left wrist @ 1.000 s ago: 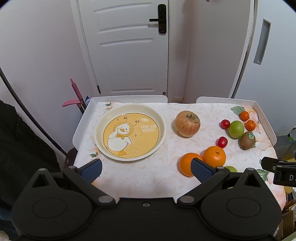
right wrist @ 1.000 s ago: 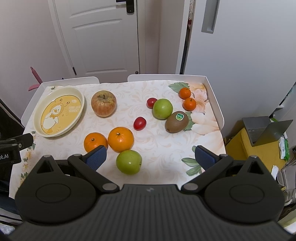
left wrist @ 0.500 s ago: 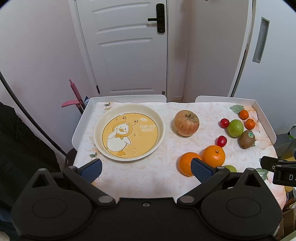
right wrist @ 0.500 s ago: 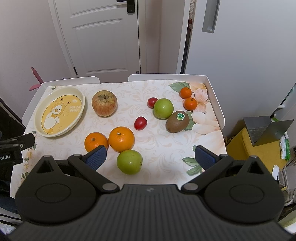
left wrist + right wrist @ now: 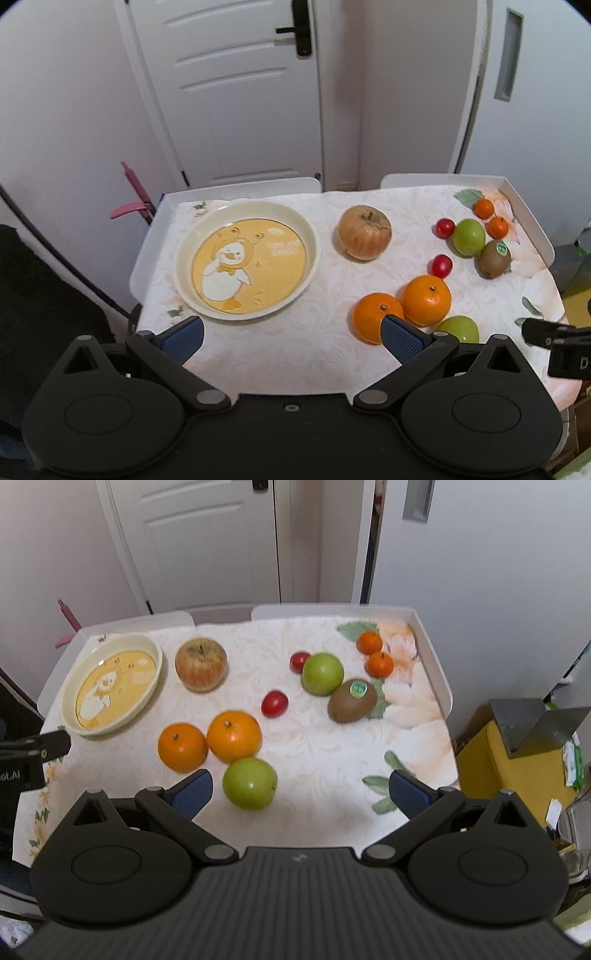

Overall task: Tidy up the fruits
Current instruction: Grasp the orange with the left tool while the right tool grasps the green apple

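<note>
Left gripper (image 5: 291, 338): jaws spread wide, nothing between them; it hangs over the near edge of the table, blue pads apart; the duck plate sits just beyond its left finger, the nearer orange partly behind its right pad.
Right gripper (image 5: 301, 794): likewise wide open and empty; the near green apple lies on the cloth between its fingers, closer to the left one, touching neither.
Duck plate (image 5: 186, 243): cream rim, yellow duck picture, at the left end of the table; no fruit in it.
Red apple (image 5: 201, 664): alone, just right of the plate.
Two oranges (image 5: 232, 734): side by side and touching, mid-table; the near green apple (image 5: 249, 782) sits just in front of the right one.
Cherry tomatoes: one (image 5: 274, 703) beyond the oranges; another (image 5: 298, 661) against the far green apple (image 5: 322, 674).
Kiwi (image 5: 352, 701): stickered, touching the far green apple on its right.
Small tangerines (image 5: 378, 663): a pair near the far right corner, close together.
Table (image 5: 332, 746): floral cloth, white raised edges; white door behind.
</note>
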Motion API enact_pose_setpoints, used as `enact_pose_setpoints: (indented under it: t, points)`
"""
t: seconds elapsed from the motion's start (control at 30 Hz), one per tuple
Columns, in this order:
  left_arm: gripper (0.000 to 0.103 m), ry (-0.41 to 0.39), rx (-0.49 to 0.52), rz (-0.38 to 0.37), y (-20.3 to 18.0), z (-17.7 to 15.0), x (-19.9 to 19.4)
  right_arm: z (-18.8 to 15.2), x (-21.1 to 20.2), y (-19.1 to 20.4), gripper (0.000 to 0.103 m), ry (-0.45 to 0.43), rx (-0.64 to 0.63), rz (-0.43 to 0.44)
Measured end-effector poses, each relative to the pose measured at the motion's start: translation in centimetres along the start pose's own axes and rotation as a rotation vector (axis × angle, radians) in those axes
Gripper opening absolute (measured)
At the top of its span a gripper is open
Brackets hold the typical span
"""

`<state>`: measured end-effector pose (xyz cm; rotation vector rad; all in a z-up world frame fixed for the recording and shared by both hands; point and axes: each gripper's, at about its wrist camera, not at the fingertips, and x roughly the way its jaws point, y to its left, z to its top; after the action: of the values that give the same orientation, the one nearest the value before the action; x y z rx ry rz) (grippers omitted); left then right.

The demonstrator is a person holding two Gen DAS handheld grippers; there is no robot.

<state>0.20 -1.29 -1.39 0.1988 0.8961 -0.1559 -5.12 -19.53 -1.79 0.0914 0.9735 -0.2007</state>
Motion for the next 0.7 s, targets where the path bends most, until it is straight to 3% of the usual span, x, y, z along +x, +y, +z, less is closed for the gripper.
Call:
enact_pose_setpoints:
  t: [0.27,0.7]
  points:
    - [0.103,0.029,0.079,-0.052,-1.3,0.0,3.8,-1.9,2.5,-0.5,0.103,0.021,-0.017,0.046]
    - [0.102,0.059,0.304,-0.166,-4.2,-0.5,10.6,-4.5,8.4,1.0,0.103,0.04,-0.087,0.095]
